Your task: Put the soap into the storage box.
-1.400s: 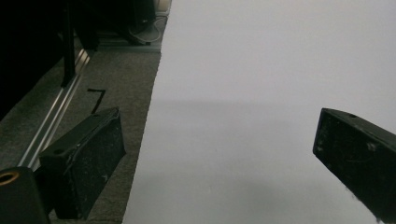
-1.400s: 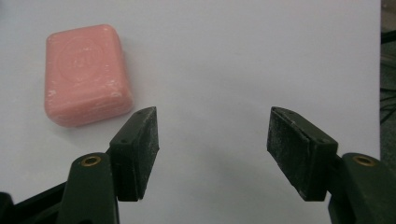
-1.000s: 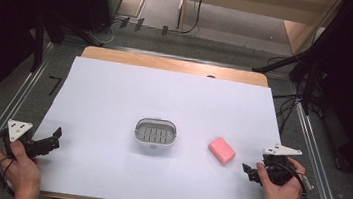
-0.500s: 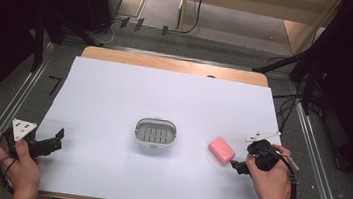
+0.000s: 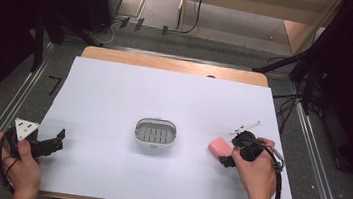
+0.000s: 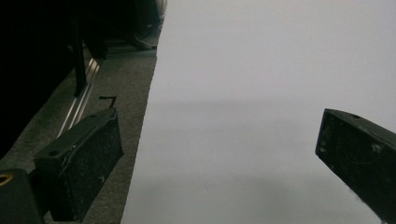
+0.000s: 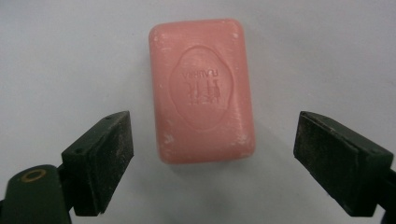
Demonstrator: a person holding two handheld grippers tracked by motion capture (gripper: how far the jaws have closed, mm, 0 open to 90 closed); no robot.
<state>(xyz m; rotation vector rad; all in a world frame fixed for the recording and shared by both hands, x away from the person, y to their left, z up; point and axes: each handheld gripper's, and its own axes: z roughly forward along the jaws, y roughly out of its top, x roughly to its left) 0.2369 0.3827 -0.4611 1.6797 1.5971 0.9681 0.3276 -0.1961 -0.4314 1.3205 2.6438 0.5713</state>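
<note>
The pink soap bar (image 7: 201,91) is found flat on the white table sheet (image 5: 164,98), right of the grey dish (image 5: 155,135). The right gripper (image 7: 212,163) is held with jaws apart, having just opened wider, its pads clear of the bar's sides. The left gripper (image 5: 46,145) is seen open over bare sheet.

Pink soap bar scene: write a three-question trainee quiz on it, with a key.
1. True or false: the right claw is clamped on the pink rectangular soap bar.
2. What lies at the middle of the white table sheet? A) grey oval slotted soap dish B) glass cup C) sponge
3. Fill in: the left claw holds ____.

Key:
1. False; its jaws stand open at either side of the bar.
2. A
3. Nothing
</note>
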